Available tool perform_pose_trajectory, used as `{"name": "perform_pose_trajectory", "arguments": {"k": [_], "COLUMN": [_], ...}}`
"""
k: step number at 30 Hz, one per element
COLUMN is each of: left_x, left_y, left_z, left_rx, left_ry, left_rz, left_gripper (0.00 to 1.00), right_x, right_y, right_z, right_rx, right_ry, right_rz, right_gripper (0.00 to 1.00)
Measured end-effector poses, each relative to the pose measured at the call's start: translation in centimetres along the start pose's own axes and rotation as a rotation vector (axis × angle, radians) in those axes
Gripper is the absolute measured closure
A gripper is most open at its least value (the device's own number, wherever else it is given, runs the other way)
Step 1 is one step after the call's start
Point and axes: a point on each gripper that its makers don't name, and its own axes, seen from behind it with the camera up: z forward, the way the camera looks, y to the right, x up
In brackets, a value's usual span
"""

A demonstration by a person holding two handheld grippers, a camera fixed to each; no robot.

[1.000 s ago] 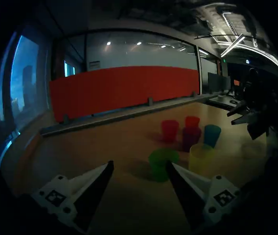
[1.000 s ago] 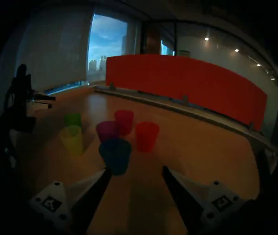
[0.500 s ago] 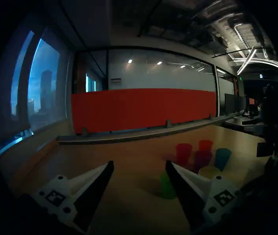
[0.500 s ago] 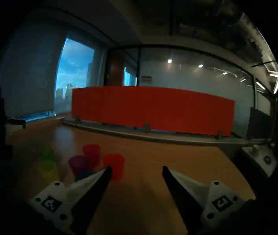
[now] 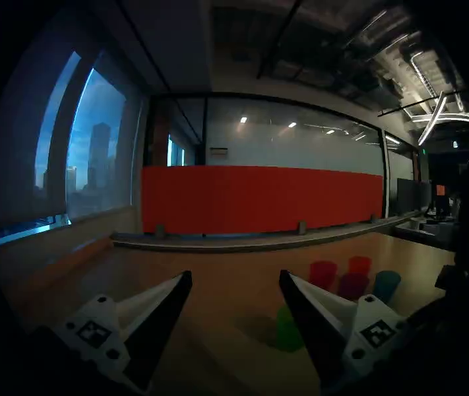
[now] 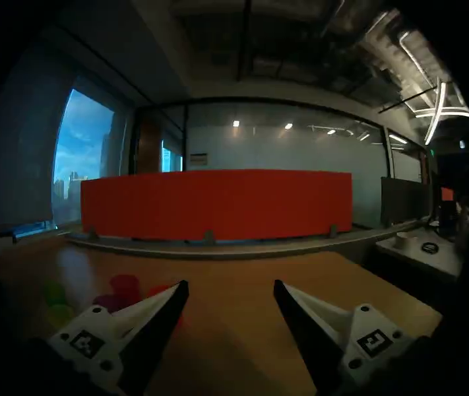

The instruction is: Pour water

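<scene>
With jaws open and empty on both the left gripper [image 5: 234,276] and right gripper [image 6: 229,285], the coloured cups [image 5: 351,285] stand upright on the table [image 5: 227,305] low between them, the green cup [image 5: 288,328] likely nearest the left.

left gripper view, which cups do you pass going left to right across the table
green cup → left red cup → blue cup
</scene>
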Motion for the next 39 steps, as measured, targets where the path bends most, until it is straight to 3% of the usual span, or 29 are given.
{"name": "perform_pose_trajectory", "arguments": {"k": [12,18,24,39], "left_x": [-0.1,-0.8,-1.4,-4.3], "left_y": [-1.1,-1.1,-1.5,-2.8], "left_z": [0.8,1.3,1.5,2.0], "left_rx": [0.089,0.105,0.118,0.121], "left_ry": [0.028,0.044,0.057,0.039], "left_rz": [0.052,0.022,0.026,-0.007], "left_gripper": [0.02,0.02,0.02,0.02], "right_x": [0.2,0.3,0.8,0.8], "right_y": [0.2,-0.4,-0.7,-0.8], "right_z": [-0.1,0.1,0.4,0.7], "right_rx": [-0.059,-0.057,-0.067,-0.083], "right_ry": [0.004,-0.007,0.001,-0.015], "right_rz": [0.009,-0.004,-0.025,-0.024], "right_gripper": [0.0,0.0,0.0,0.0]}}
